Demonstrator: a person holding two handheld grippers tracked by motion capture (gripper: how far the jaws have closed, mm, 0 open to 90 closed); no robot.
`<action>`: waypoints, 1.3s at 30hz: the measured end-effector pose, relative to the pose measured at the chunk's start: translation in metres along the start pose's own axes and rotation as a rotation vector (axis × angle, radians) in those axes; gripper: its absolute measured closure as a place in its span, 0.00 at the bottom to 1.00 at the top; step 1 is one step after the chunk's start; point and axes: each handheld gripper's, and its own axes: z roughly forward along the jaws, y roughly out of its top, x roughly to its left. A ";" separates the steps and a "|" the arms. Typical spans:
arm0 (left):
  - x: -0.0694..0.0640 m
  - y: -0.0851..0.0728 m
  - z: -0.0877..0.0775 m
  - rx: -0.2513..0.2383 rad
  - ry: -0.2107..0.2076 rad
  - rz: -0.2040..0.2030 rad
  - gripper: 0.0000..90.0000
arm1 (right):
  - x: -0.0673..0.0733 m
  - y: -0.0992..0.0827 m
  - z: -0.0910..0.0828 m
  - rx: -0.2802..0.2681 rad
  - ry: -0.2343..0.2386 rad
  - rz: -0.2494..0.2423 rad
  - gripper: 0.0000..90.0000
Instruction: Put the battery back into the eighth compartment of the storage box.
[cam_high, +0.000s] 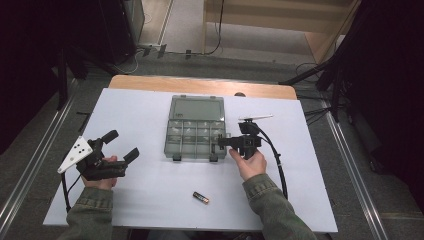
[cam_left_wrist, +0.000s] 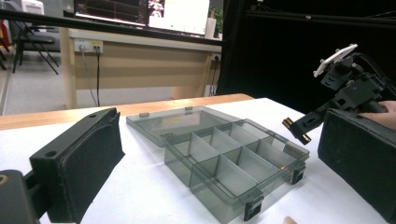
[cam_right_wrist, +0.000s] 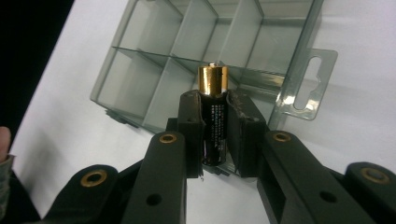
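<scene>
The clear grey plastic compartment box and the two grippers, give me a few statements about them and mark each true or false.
1. The clear grey plastic compartment box lies open with its lid flat on the table. True.
2. The right gripper is empty. False: it is shut on a black and gold battery.
3. The left gripper is open and holds nothing. True.
4. A second black and gold battery lies inside a compartment. False: it lies on the white table, in front of the box.
5. The box's compartments look empty. True.
</scene>
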 end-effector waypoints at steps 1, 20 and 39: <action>0.000 0.000 0.000 -0.001 0.001 -0.002 0.00 | 0.000 0.000 0.001 0.001 -0.007 0.003 0.85; 0.000 0.001 0.000 -0.012 0.002 -0.004 0.00 | 0.035 -0.005 -0.009 0.055 -0.039 -0.239 0.00; 0.001 0.001 0.000 -0.013 0.000 -0.006 0.00 | 0.092 -0.031 -0.001 0.169 -0.055 -0.502 0.00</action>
